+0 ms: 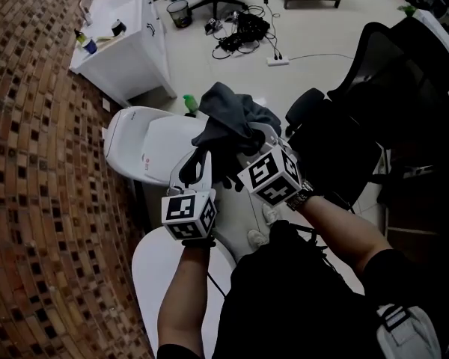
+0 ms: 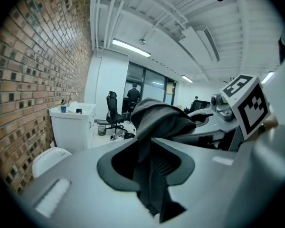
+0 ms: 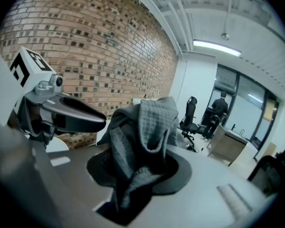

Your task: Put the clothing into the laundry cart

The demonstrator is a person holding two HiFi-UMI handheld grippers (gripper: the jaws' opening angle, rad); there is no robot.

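Grey waffle-knit garment (image 1: 236,118) bunched, held up in the air between both grippers. Left gripper (image 2: 149,151) pinches one hanging fold; right gripper (image 3: 137,175) clamps a thicker wad. White rounded casing (image 1: 138,144) lies beneath, leftward; brick wall (image 1: 30,200) beyond.

Noted: garment (image 3: 152,127) grey waffle-weave cloth, matt; wall (image 1: 37,163) rough brick; white shell (image 1: 135,144) smooth, glossy plastic.

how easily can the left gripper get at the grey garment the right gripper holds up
Yes, easily, it seems: the grey garment runs right between the left gripper's jaws, close beside the right gripper that grips it, with nothing in the way.
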